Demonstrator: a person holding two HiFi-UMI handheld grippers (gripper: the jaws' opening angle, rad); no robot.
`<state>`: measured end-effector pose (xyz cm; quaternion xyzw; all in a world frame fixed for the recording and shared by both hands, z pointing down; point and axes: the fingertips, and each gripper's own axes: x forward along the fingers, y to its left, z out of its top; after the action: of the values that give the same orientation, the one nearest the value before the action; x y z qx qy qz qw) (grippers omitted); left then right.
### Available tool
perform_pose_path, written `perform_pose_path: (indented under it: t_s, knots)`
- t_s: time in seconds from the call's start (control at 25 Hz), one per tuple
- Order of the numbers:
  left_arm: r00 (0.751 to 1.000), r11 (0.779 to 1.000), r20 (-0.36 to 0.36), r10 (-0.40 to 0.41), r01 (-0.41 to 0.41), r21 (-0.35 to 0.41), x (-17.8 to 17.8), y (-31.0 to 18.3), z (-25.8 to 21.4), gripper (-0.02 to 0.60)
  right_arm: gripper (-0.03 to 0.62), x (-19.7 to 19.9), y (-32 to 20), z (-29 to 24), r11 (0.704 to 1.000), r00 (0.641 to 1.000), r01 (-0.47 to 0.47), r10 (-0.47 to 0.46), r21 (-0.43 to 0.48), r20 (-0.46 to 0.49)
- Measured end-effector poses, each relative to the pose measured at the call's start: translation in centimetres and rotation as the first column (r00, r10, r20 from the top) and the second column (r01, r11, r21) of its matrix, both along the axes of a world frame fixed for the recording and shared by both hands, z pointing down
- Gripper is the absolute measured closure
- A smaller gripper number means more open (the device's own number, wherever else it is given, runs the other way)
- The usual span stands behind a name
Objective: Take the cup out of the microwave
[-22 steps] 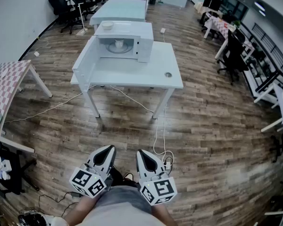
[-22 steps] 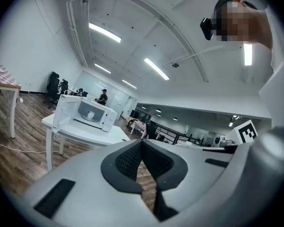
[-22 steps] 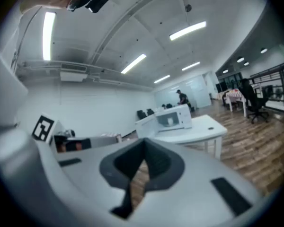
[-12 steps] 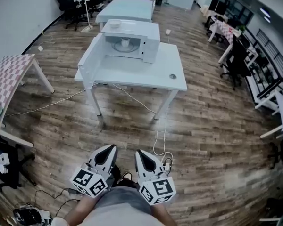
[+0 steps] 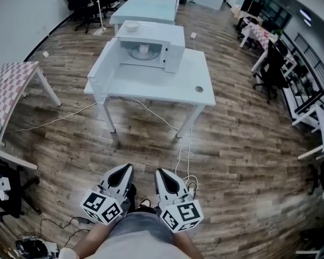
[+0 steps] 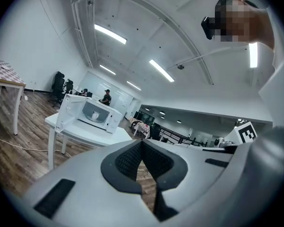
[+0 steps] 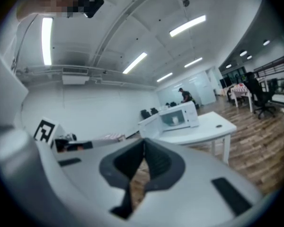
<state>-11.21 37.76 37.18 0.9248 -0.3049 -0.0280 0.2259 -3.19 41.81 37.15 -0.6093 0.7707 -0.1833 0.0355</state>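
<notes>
On the floor [image 5: 243, 161] at twelve o'clock, seemingly loose cables [image 5: 179, 154] could trip you before the desk [image 5: 151, 88]. Your left gripper [image 5: 126, 170] and right gripper [image 5: 160, 173]: jaws pressed together, empty.

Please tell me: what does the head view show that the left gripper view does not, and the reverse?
Only the head view shows the bowl on top of the microwave, the small round object on the tabletop, and the left gripper from above with its marker cube. Only the left gripper view shows the ceiling lights and that gripper's jaws closed together with nothing between them. Both show the white table, the microwave with its door open, and the cup inside.
</notes>
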Motion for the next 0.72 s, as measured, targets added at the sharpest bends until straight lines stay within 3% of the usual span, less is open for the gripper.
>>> perform_pose_path:
  t_s: [0.24,0.72]
  knots:
    - [0.999,1.000,-0.018,0.027,-0.027,-0.003,1.5,-2.9,-0.2,0.566,0.571,1.3,-2.6,0.0,0.999,0.998,-0.050,0.050,0.003,-0.022]
    - [0.998,0.998,-0.038,0.053,-0.054,-0.024,2.9,-11.8,-0.4,0.566,0.571,1.8,-11.6,0.1,0.999,0.998,-0.034,0.032,-0.027,-0.049]
